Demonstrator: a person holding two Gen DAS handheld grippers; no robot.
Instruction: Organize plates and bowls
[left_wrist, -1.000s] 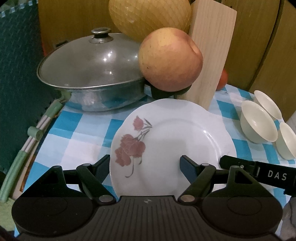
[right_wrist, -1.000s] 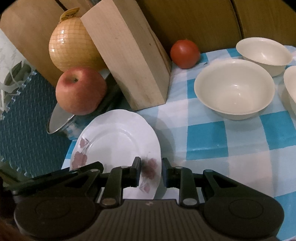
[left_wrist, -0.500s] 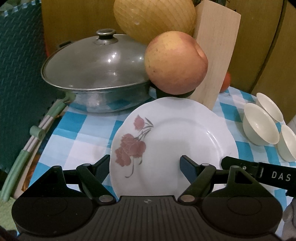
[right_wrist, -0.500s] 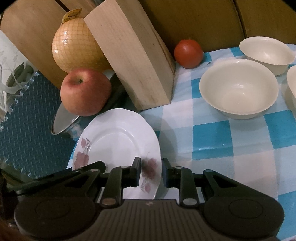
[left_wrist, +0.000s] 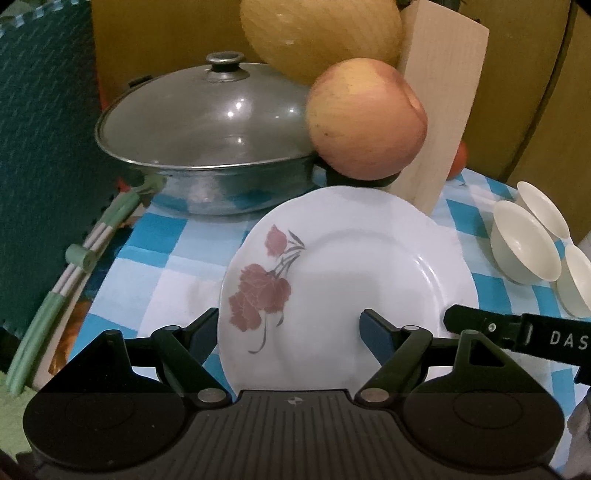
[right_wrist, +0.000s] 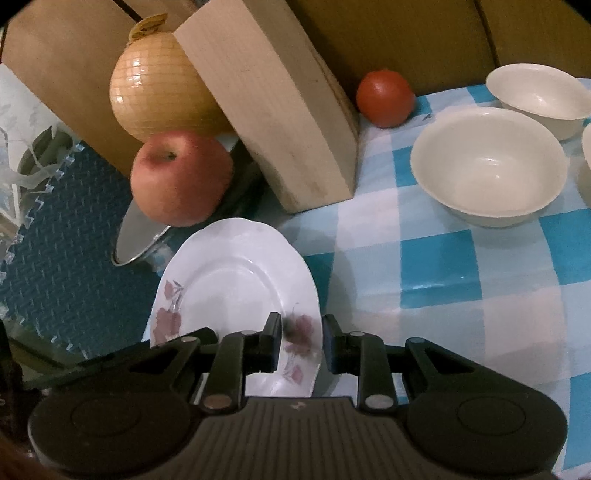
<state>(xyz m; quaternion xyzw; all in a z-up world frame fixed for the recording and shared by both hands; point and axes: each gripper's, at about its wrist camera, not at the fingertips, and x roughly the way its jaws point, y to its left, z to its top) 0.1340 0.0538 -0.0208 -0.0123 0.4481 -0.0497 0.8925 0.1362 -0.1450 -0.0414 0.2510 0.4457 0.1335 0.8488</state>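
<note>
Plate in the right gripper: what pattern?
White plate with reddish-pink flower sprays near the rim; clearest in the left wrist view.

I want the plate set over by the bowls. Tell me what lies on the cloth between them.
Nothing visible does. The right gripper is shut on the rim of the plate, and the checked cloth between it and the nearest bowl is bare. The wooden block stands farther back, off that line.
</note>
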